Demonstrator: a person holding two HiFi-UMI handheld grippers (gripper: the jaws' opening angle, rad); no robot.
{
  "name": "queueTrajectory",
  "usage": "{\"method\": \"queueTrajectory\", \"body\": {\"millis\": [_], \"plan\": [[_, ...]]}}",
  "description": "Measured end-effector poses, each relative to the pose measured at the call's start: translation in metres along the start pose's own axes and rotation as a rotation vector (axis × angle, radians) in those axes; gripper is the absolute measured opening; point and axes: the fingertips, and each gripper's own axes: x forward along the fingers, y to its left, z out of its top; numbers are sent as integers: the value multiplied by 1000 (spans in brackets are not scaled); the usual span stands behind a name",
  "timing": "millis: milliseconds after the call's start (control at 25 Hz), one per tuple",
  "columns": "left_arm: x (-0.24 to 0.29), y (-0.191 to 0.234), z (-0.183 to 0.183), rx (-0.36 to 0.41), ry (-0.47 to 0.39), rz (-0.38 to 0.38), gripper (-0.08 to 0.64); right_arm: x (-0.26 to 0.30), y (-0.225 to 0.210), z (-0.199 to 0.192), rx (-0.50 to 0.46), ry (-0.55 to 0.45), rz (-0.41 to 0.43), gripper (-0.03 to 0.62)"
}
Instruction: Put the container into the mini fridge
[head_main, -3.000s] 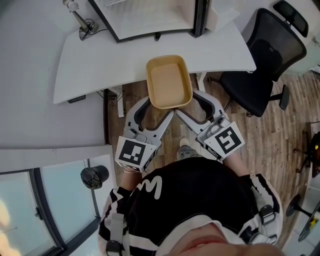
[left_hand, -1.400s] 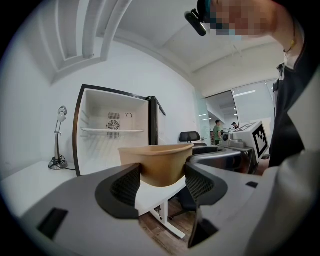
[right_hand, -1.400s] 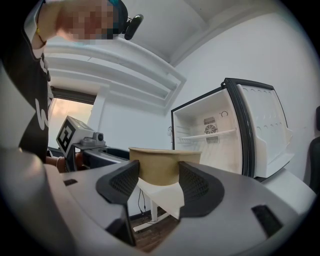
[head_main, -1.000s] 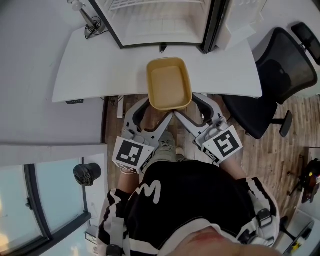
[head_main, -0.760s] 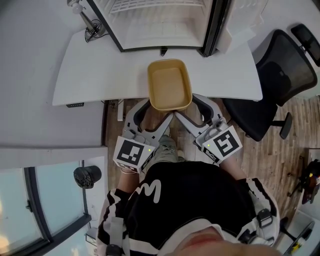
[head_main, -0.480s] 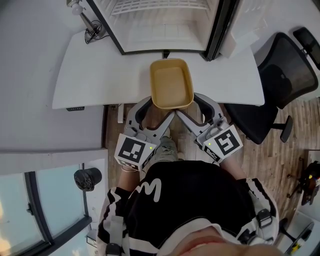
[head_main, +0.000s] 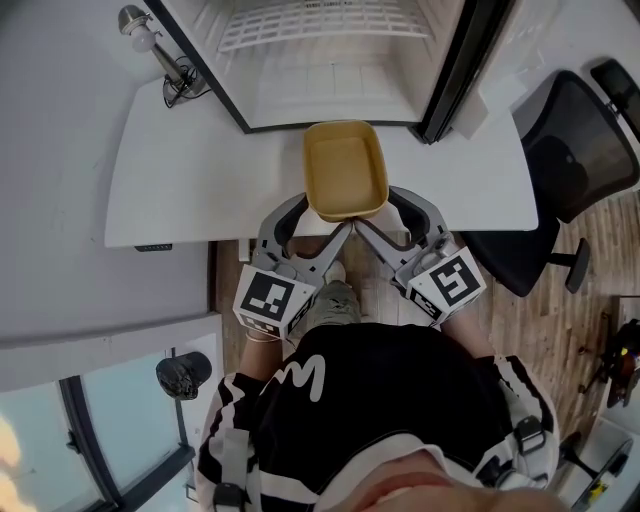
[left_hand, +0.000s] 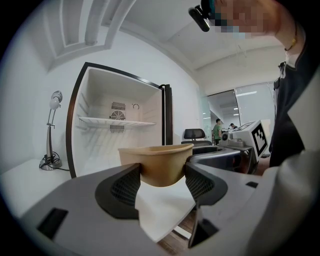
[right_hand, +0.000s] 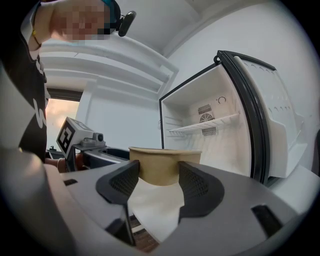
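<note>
- Fridge door (head_main: 470, 60) stands wide open, so that part of the job looks ready.
- The tan container (head_main: 345, 170) is not inside yet. It hangs over the white desk (head_main: 190, 160), just in front of the mini fridge (head_main: 330, 90).
- The far end of the container is near the fridge's front edge. I cannot tell if it has crossed that edge.
- The container looks empty, and it sits level.
- Inside the fridge I see a bare white floor and a wire shelf (head_main: 320, 20) higher up. There is room for the container on the floor.
- What is left, I think: push the container forward into the fridge, set it down, and let go. Maybe shut the door after that.
- The left tongs (head_main: 322, 222) pinch the near left corner of the container. In the left gripper view the two dark pads press on both sides of the container's wall, only as far apart as that corner is wide.
- The right tongs (head_main: 378, 215) pinch the near right corner in the same way. The right gripper view shows the container squeezed between its pads too.
- Both tongs hold only the near end, so the far end sticks out with nothing under it.
- A black office chair (head_main: 580, 130) stands off to the right, well away from the container.
</note>
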Motion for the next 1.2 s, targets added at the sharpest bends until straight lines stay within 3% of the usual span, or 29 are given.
{"method": "queueTrajectory", "body": {"millis": [1200], "plan": [[85,118,-14,-34,53,-127,284,114,-83,-15,95,67,-95,261]]}}
